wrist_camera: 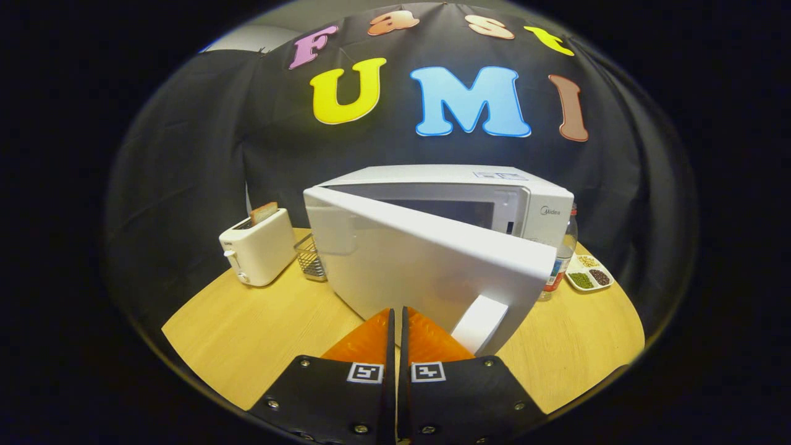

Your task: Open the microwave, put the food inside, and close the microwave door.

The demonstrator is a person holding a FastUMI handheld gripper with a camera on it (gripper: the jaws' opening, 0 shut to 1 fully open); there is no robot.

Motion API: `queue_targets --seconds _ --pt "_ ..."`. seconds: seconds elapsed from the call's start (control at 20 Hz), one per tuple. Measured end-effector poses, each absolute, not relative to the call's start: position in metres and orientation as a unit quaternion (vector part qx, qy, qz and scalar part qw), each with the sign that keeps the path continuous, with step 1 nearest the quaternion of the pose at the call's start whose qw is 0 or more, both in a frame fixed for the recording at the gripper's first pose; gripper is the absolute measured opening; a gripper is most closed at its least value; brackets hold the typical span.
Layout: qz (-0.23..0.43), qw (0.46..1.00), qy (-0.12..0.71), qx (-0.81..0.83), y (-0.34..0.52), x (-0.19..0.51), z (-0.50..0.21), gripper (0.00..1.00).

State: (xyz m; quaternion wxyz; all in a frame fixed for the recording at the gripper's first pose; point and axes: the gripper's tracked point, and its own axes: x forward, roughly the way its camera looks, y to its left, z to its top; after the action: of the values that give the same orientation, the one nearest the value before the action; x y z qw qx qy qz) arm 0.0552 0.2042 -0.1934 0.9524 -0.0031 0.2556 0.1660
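A white microwave point(536, 213) stands on the round wooden table point(247, 334). Its door point(420, 259) is partly open, hinged at the left and swung out toward me, and a strip of the dark cavity shows behind its top edge. My gripper point(398, 314) is shut with nothing between its fingers. The fingertips sit at or against the outer face of the door near its bottom edge. The door's white handle point(479, 322) is just to the right of the fingers. What lies inside the cavity is hidden by the door.
To the microwave's left stands a white toaster point(258, 250) with a slice of bread point(264, 212) sticking up, and a small wire basket point(309, 258) sits between them. To its right are a plastic bottle point(561, 259) and a divided dish of beans point(589, 273).
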Motion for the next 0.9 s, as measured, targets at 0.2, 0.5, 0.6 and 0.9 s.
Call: queue_targets --seconds 0.2,0.5,0.6,0.9 --pt "0.138 0.959 0.249 0.0 0.184 0.083 -0.194 0.02" --pt "0.11 0.965 0.239 -0.008 0.165 0.128 -0.198 0.02" --pt "0.102 0.966 0.237 -0.008 0.162 0.141 -0.2 0.02" --pt "0.081 0.968 0.237 -0.006 0.153 0.174 -0.209 0.02"
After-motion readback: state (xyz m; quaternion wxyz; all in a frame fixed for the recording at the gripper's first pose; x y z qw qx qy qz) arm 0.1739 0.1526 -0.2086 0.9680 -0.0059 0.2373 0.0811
